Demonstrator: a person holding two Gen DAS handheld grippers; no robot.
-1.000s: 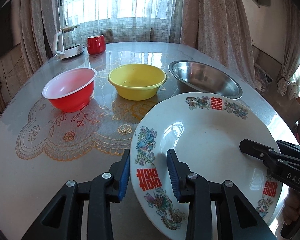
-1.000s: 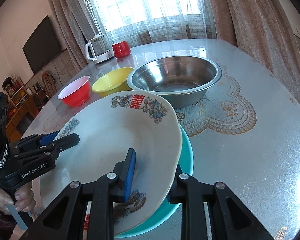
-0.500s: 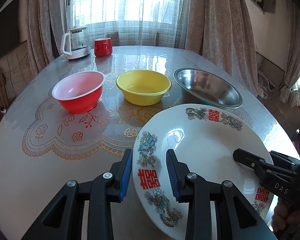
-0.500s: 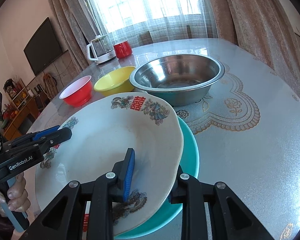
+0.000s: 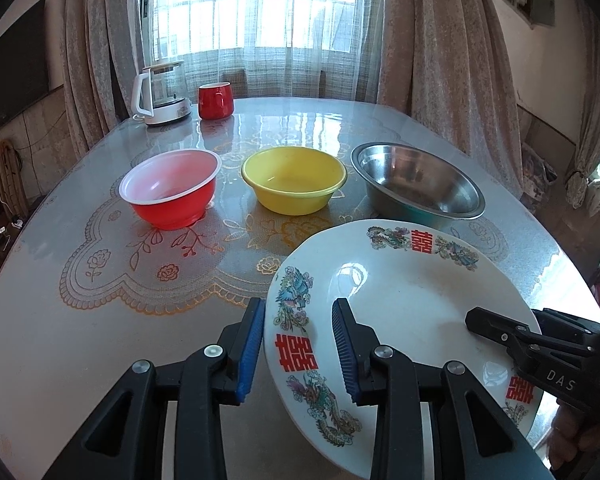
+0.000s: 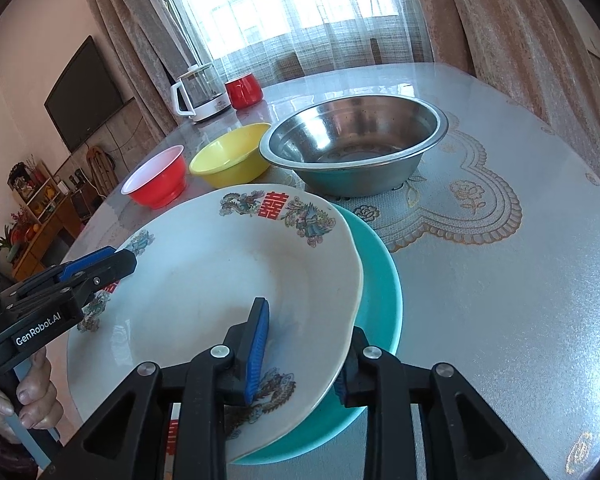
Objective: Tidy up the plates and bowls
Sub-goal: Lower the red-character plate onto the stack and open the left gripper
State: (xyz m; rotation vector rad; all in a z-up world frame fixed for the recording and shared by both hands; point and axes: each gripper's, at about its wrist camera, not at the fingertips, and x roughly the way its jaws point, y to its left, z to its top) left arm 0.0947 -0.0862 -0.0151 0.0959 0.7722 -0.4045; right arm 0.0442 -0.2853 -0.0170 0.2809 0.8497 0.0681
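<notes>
White plate (image 6: 204, 280) with red and floral rim decoration, tilted over a teal plate (image 6: 384, 280) on the tabletop (image 6: 500, 280). Left tongs (image 5: 298, 344) straddle its near-left rim; whether the pads press cannot be told. Right tongs (image 6: 300, 354) have just been opening, the rim between the jaws. Beyond stand red bowl (image 5: 172, 188), yellow bowl (image 5: 294, 184) and steel basin (image 5: 416, 184).

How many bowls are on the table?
3. The red bowl sits on the left, the yellow bowl in the middle, and the steel bowl on the right, all in a row behind the white plate.
</notes>
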